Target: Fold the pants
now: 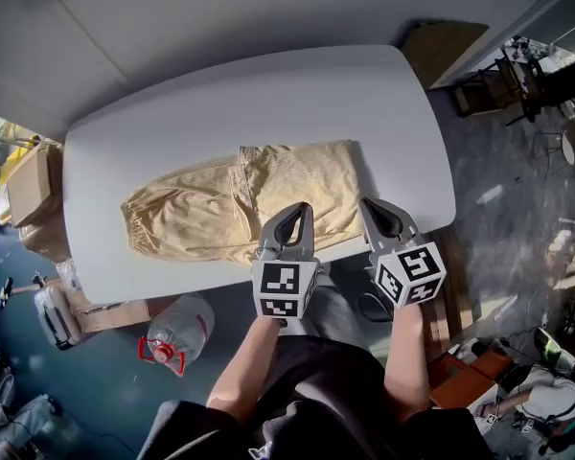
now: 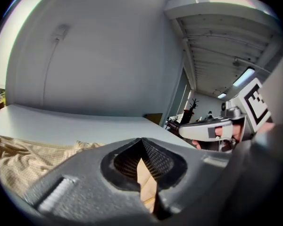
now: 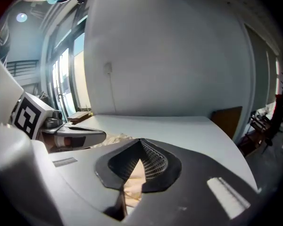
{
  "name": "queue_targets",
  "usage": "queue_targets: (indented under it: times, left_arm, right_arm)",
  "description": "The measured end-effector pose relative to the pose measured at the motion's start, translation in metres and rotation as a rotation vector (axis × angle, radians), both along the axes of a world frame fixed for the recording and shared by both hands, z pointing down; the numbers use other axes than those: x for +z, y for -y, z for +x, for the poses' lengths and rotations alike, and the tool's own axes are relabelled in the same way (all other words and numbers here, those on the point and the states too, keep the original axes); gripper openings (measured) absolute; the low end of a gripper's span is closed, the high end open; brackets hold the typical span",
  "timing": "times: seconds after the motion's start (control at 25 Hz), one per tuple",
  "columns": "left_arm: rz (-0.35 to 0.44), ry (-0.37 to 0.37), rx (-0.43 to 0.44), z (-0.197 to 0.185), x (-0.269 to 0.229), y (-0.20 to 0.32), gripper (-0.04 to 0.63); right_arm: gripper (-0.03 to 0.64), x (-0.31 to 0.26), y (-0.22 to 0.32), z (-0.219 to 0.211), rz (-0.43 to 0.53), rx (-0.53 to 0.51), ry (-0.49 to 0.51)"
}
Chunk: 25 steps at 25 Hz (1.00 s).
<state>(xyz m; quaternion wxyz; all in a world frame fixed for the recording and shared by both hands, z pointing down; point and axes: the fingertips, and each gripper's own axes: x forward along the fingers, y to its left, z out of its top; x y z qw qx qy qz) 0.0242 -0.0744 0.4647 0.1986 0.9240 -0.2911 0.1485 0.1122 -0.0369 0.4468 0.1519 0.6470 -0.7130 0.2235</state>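
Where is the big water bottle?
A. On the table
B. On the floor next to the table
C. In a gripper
B: the bottle is down on the floor, just past the near left edge of the table.

So the pants [image 1: 240, 204] are pale tan with a faint fine check, and the table [image 1: 172, 113] is plain white. The left gripper [image 1: 302, 209] and right gripper [image 1: 368, 204] are grey, with black-and-white square-patterned cubes [image 1: 283, 290]. The bottle [image 1: 182, 326] is clear with red bits, the box [image 1: 34, 185] is brown, and the floor [image 1: 96, 391] is dark blue-grey.
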Motion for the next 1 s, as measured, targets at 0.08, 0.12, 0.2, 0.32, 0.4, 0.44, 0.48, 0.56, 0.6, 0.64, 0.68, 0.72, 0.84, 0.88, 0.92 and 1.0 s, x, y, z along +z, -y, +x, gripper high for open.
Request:
queue_targets:
  times: [0.08,0.12,0.2,0.32,0.4,0.44,0.48,0.56,0.6,0.64,0.68,0.72,0.84,0.88,0.92,1.0]
  left_arm:
    - [-0.001,0.007,0.034,0.015,0.0,-0.009,0.005]
    - [-0.002,0.012,0.047,0.021,0.001,-0.014,0.005]
    - [-0.001,0.027,0.079,0.032,0.005,-0.023,0.005]
    - [-0.002,0.051,0.127,0.044,0.013,-0.039,0.005]
    - [-0.014,0.069,0.13,0.046,0.021,-0.045,0.005]
    - [-0.022,0.075,0.126,0.046,0.025,-0.046,0.005]
    - [-0.029,0.078,0.121,0.045,0.028,-0.047,0.005]
    - [-0.036,0.085,0.114,0.043,0.033,-0.047,0.005]
    - [-0.038,0.092,0.111,0.042,0.037,-0.048,0.003]
    - [-0.041,0.102,0.106,0.04,0.041,-0.048,0.004]
    - [-0.048,0.112,0.098,0.038,0.047,-0.049,0.003]
    - [-0.057,0.123,0.089,0.035,0.052,-0.049,0.003]
    - [-0.076,0.146,0.068,0.033,0.07,-0.05,0.004]
    - [-0.079,0.152,0.064,0.033,0.076,-0.049,0.005]
    - [-0.083,0.157,0.059,0.034,0.082,-0.049,0.004]
    - [-0.096,0.167,0.05,0.033,0.093,-0.05,0.005]
  right_arm:
    - [0.003,0.01,-0.017,0.02,-0.038,0.063,0.033]
    - [0.003,0.016,-0.024,0.027,-0.054,0.082,0.048]
    - [0.003,0.026,-0.035,0.038,-0.069,0.112,0.068]
    - [0.003,0.04,-0.043,0.047,-0.091,0.145,0.088]
    - [0.026,0.053,-0.047,0.048,-0.122,0.147,0.107]
    - [0.074,0.059,-0.048,0.047,-0.14,0.141,0.123]
    - [0.1,0.066,-0.049,0.046,-0.158,0.131,0.138]
    - [0.1,0.079,-0.049,0.045,-0.188,0.111,0.153]
    - [0.1,0.086,-0.049,0.044,-0.201,0.104,0.156]
    - [0.109,0.093,-0.048,0.044,-0.215,0.098,0.159]
    - [0.12,0.1,-0.048,0.043,-0.23,0.092,0.164]
    - [0.13,0.107,-0.048,0.043,-0.243,0.086,0.168]
    - [0.162,0.127,-0.046,0.043,-0.277,0.074,0.184]
    - [0.172,0.134,-0.044,0.044,-0.285,0.071,0.19]
    - [0.181,0.141,-0.043,0.045,-0.292,0.069,0.195]
    - [0.187,0.152,-0.041,0.046,-0.305,0.067,0.206]
